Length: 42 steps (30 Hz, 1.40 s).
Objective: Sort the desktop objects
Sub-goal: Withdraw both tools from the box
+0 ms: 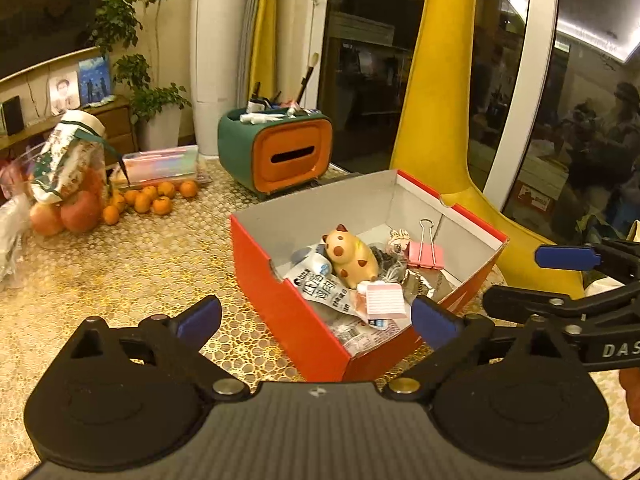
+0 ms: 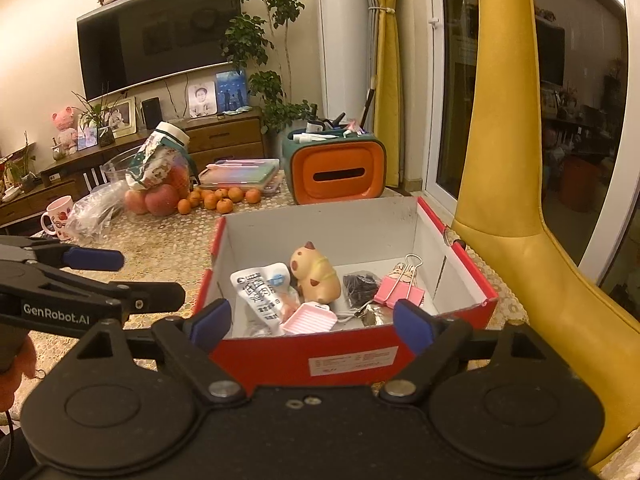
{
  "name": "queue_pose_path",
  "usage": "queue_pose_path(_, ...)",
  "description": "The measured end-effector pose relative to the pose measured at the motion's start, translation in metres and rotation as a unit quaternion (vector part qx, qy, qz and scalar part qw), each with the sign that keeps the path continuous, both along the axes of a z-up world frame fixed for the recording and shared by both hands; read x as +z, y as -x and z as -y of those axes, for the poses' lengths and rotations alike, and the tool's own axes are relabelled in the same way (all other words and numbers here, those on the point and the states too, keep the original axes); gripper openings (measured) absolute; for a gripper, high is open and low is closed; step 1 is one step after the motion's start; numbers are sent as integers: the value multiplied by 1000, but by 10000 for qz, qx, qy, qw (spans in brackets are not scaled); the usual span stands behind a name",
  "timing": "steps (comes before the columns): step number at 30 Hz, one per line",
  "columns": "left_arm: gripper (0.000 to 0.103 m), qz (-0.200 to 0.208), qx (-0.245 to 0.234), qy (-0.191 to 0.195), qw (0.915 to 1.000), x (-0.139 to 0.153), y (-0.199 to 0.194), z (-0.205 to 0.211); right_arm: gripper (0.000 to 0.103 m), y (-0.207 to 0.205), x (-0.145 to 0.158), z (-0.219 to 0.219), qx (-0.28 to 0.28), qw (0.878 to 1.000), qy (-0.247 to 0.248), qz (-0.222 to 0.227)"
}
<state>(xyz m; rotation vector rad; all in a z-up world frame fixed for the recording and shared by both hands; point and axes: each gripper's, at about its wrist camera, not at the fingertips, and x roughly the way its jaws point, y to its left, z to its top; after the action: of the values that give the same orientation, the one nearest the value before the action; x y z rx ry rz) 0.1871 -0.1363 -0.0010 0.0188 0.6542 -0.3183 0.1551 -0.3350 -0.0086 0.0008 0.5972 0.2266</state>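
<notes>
A red box [image 1: 288, 320] [image 2: 320, 224] with a white inside stands on the gold-patterned table. In it lie a tan cat figurine [image 1: 350, 256] [image 2: 314, 276], a pink binder clip [image 1: 426, 254] [image 2: 400, 292], a white printed packet [image 1: 320, 284] [image 2: 260, 292] and a pink notepad [image 1: 384, 300] [image 2: 308, 318]. My left gripper [image 1: 316, 318] [image 2: 136, 276] hovers open at the box's near left corner with nothing between its pads. My right gripper [image 2: 312, 322] [image 1: 536, 278] is open in front of the box's near wall and holds nothing.
A green and orange organiser [image 1: 276, 152] [image 2: 334, 170] stands behind the box. Small oranges [image 1: 152, 198], apples and a wrapped jar [image 1: 68, 156] sit at the far left, with a pink mug [image 2: 58, 216]. A yellow chair [image 2: 500, 160] borders the table's right side.
</notes>
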Motion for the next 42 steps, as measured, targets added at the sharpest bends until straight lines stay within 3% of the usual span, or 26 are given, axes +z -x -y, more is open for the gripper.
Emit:
queue_pose_path(14, 102, 139, -24, 41, 9999, 7, 34, -14, 91, 43, 0, -10, -71, 9993, 343, 158)
queue_pose_path(42, 102, 62, -190, 47, 9998, -1, 55, -23, 91, 64, -7, -16, -357, 9994, 34, -37)
